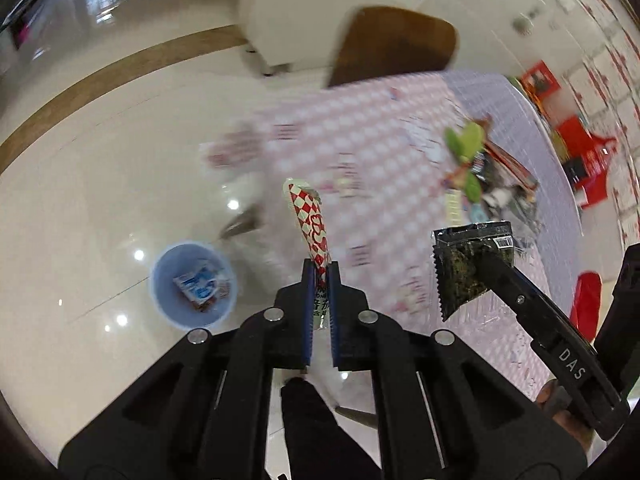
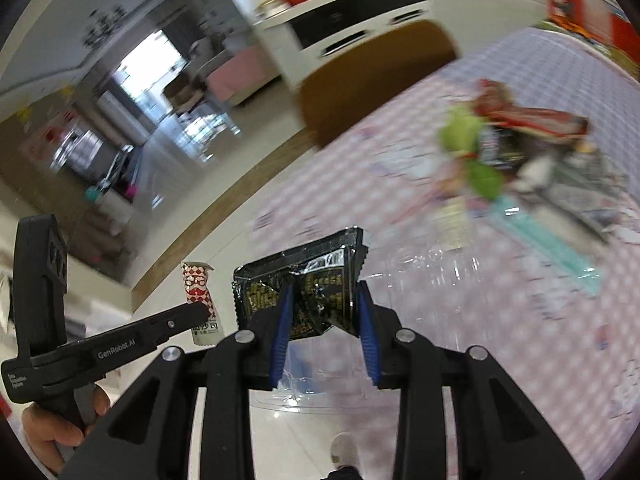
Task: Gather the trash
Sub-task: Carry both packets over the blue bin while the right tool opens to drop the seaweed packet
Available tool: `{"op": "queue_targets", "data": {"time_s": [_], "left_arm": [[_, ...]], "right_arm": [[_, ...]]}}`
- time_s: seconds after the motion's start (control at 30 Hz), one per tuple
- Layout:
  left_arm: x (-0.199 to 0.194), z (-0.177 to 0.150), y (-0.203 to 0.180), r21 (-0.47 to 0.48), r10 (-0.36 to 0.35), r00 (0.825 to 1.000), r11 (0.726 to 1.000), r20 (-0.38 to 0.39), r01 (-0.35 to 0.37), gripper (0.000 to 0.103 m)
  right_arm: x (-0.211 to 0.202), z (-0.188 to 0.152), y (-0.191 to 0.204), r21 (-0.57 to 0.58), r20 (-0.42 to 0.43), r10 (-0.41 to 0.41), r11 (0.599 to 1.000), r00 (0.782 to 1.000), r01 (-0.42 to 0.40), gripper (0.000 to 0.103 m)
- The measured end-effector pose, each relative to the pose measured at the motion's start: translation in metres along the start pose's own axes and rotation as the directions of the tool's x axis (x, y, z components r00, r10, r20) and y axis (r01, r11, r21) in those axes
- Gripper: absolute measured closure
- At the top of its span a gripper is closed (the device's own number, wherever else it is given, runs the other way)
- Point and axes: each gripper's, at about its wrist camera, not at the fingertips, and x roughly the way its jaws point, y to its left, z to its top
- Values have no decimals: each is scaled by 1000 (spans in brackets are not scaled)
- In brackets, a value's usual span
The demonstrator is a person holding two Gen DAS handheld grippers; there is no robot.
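My left gripper (image 1: 321,270) is shut on a red-and-white checkered wrapper (image 1: 310,224), held upright in the air beyond the table's edge; it also shows in the right wrist view (image 2: 200,292). My right gripper (image 2: 324,304) is shut on a crumpled black snack packet (image 2: 304,284), which also shows in the left wrist view (image 1: 468,264) above the table. A light blue trash bin (image 1: 192,284) stands on the floor to the lower left, with a blue-and-white packet inside. A pile of mixed wrappers (image 2: 520,152) lies on the pink checkered tablecloth (image 2: 400,184).
A brown chair back (image 1: 394,44) stands at the table's far side. A white cabinet (image 1: 304,8) stands behind it on the glossy tiled floor. Red boxes (image 1: 584,152) sit beyond the table at right. A clear plastic tray (image 2: 420,280) lies under my right gripper.
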Motion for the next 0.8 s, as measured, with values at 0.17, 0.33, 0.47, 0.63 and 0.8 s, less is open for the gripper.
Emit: {"op": "queue_targets", "data": {"time_s": [0.17, 0.33, 0.47, 0.63, 0.8], "left_arm": [[-32, -17, 74, -89, 50, 998, 995, 22, -48, 97], [-53, -36, 135, -169, 86, 996, 982, 31, -80, 97], [-62, -49, 169, -218, 102, 994, 972, 28, -93, 97], [-67, -59, 193, -255, 96, 995, 963, 24, -87, 97], [-64, -63, 206, -272, 85, 996, 959, 18, -77, 97]], "right_arm": [[32, -21, 71, -70, -57, 63, 995, 996, -67, 72], [67, -46, 132, -130, -125, 93, 985, 988, -110, 72], [84, -64, 162, -156, -169, 92, 980, 981, -119, 72], [103, -81, 185, -195, -211, 67, 975, 975, -109, 72], [117, -87, 193, -209, -235, 49, 973, 971, -100, 72]]}}
